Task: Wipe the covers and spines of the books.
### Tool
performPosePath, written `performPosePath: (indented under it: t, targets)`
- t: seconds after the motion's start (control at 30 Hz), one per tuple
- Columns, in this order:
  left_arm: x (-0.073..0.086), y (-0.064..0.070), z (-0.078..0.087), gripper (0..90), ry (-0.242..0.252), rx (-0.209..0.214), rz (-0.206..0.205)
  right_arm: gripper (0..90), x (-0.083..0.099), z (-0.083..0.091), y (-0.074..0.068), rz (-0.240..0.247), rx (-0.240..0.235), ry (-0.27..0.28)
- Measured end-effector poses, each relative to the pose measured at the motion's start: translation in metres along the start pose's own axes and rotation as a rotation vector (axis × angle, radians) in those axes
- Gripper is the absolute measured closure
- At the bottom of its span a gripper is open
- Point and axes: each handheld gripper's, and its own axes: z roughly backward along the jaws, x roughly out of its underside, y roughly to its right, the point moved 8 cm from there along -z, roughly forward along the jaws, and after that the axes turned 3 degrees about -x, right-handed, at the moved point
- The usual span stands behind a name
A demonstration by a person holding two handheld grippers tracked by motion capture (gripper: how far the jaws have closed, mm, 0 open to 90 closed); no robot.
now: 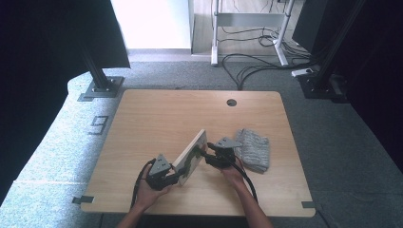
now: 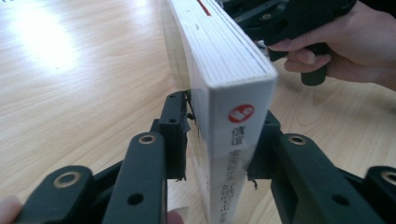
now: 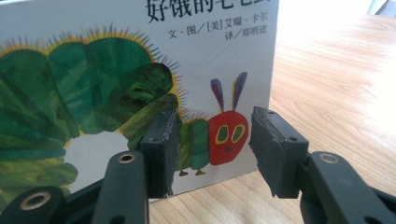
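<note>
A white picture book (image 1: 192, 154) stands on its edge on the wooden table (image 1: 142, 118), leaning a little. My left gripper (image 1: 178, 174) holds its near end. In the left gripper view the book (image 2: 233, 65) has its spine between the pads, and the left gripper (image 2: 219, 140) is shut on it. My right gripper (image 1: 203, 153) is on the book's other side, close to the cover. In the right gripper view the right gripper (image 3: 212, 149) stands open, with the book (image 3: 116, 56) and its green caterpillar picture just beyond the fingertips.
A grey knitted cloth (image 1: 253, 149) lies folded on the table to the right of the right hand. A cable hole (image 1: 231, 102) sits near the table's far edge. Black stand bases (image 1: 100, 89) and floor cables (image 1: 256, 66) lie beyond the table.
</note>
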Motion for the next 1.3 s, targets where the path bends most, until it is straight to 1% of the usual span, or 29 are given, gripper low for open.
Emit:
performPosePath:
  t: [0.07, 0.13, 0.23, 0.37, 0.53, 0.7, 0.8, 0.97, 1.03, 1.13, 1.2, 1.3]
  targets:
    - [0.0, 0.002, -0.001, 63.2, -0.002, 0.009, -0.004, 49.4, 0.0, 0.0, 0.0, -0.005, 0.002, -0.005]
    - [0.0, 0.003, -0.001, 62.7, -0.001, 0.014, -0.002, 49.3, 0.001, 0.001, 0.0, -0.012, 0.003, -0.009]
    - [0.0, 0.004, -0.002, 62.0, 0.001, 0.034, 0.009, 48.8, 0.001, 0.002, 0.001, -0.015, 0.002, -0.015]
    - [-0.001, 0.007, -0.003, 59.9, 0.007, 0.049, 0.007, 48.1, 0.001, 0.003, 0.002, -0.026, 0.001, -0.017]
    - [-0.003, 0.013, -0.005, 57.7, 0.013, 0.045, -0.012, 47.9, -0.001, 0.006, 0.002, -0.035, -0.006, -0.013]
    - [-0.003, 0.014, -0.006, 56.9, 0.018, 0.052, -0.008, 45.6, -0.004, 0.01, 0.001, -0.056, -0.013, -0.002]
    - [-0.003, 0.013, -0.006, 56.6, 0.021, 0.059, 0.002, 43.7, -0.006, 0.011, -0.001, -0.071, -0.014, -0.008]
    - [-0.004, 0.013, -0.005, 56.5, 0.026, 0.06, 0.01, 38.9, -0.017, 0.017, -0.01, -0.097, -0.044, 0.0]
    - [-0.003, 0.012, -0.005, 56.5, 0.027, 0.058, 0.014, 38.0, -0.02, 0.019, -0.014, -0.11, -0.055, -0.006]
    - [-0.003, 0.011, -0.005, 56.6, 0.029, 0.053, 0.019, 36.6, -0.025, 0.021, -0.019, -0.123, -0.045, -0.013]
    - [-0.003, 0.011, -0.005, 56.6, 0.031, 0.053, 0.022, 36.2, -0.03, 0.022, -0.019, -0.138, -0.033, -0.017]
    - [-0.003, 0.011, -0.005, 56.7, 0.033, 0.051, 0.024, 36.0, -0.036, 0.024, -0.019, -0.165, -0.03, -0.009]
